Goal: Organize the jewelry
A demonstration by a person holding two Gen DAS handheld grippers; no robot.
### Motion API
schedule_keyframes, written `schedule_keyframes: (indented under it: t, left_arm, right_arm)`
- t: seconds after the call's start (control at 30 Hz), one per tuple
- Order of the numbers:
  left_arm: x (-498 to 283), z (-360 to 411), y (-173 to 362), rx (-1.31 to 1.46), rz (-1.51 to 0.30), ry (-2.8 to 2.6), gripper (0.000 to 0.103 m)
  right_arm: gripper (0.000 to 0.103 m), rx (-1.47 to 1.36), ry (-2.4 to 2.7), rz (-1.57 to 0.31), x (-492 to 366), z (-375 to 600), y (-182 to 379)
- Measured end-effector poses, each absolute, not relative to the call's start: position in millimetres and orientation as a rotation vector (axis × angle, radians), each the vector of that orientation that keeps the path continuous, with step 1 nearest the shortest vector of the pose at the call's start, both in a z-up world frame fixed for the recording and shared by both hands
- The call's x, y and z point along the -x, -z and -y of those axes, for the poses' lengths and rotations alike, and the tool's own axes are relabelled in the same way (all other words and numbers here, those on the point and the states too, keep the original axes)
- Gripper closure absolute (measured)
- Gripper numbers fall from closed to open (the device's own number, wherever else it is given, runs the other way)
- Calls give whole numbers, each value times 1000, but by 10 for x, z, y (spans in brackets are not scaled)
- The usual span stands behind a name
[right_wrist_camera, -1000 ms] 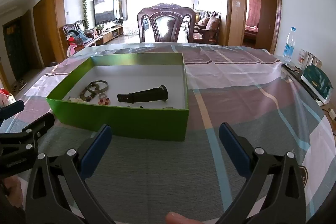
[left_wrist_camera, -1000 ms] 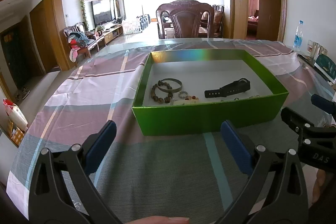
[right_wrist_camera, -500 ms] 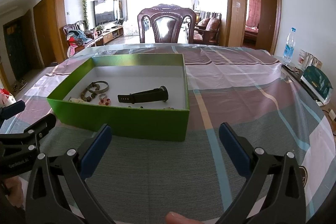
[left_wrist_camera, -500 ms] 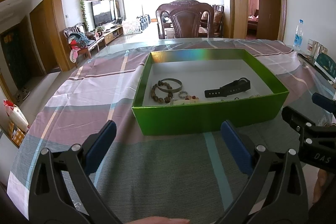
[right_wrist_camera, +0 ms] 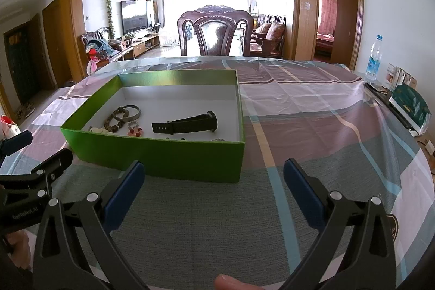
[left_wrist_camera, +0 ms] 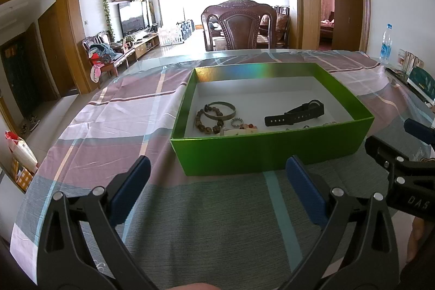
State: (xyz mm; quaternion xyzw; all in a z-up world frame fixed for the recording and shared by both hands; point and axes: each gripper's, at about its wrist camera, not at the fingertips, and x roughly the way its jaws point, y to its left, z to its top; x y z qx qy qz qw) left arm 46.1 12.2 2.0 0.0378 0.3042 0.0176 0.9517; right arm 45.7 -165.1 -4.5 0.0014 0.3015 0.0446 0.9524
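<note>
A shallow green box point(left_wrist_camera: 269, 151) point(right_wrist_camera: 163, 154) with a white floor sits on the checked tablecloth. Inside lie a black watch point(left_wrist_camera: 295, 114) point(right_wrist_camera: 187, 124), a silver bangle point(left_wrist_camera: 220, 110) point(right_wrist_camera: 127, 112), a brown bead bracelet point(left_wrist_camera: 208, 124) point(right_wrist_camera: 111, 122), small red beads point(right_wrist_camera: 135, 131) and a few tiny pieces by the near wall. My left gripper point(left_wrist_camera: 217, 170) hangs open just in front of the box. My right gripper point(right_wrist_camera: 214, 173) is open too, near the box's front right corner. Nothing is between either pair of fingers.
A carved wooden chair point(left_wrist_camera: 239, 27) stands behind the table's far edge. At the right edge are a water bottle point(right_wrist_camera: 375, 57), a dark green packet point(right_wrist_camera: 410, 106) and small cartons. The tablecloth point(right_wrist_camera: 312, 110) spreads wide to the right of the box.
Both grippers stay open and almost still; the right gripper has drifted slightly, so the box looks a touch nearer in its view.
</note>
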Motion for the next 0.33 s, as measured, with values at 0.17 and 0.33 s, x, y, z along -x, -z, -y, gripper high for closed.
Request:
schedule_keyframes:
  t: [0.17, 0.33]
  left_arm:
    - [-458, -155, -24, -69, -623, -33, 4]
    - [-458, -170, -22, -70, -627, -35, 4]
  right_arm:
    - [3, -3, -91, -613, -461, 1650, 47]
    - [3, -3, -90, -616, -459, 1648, 49]
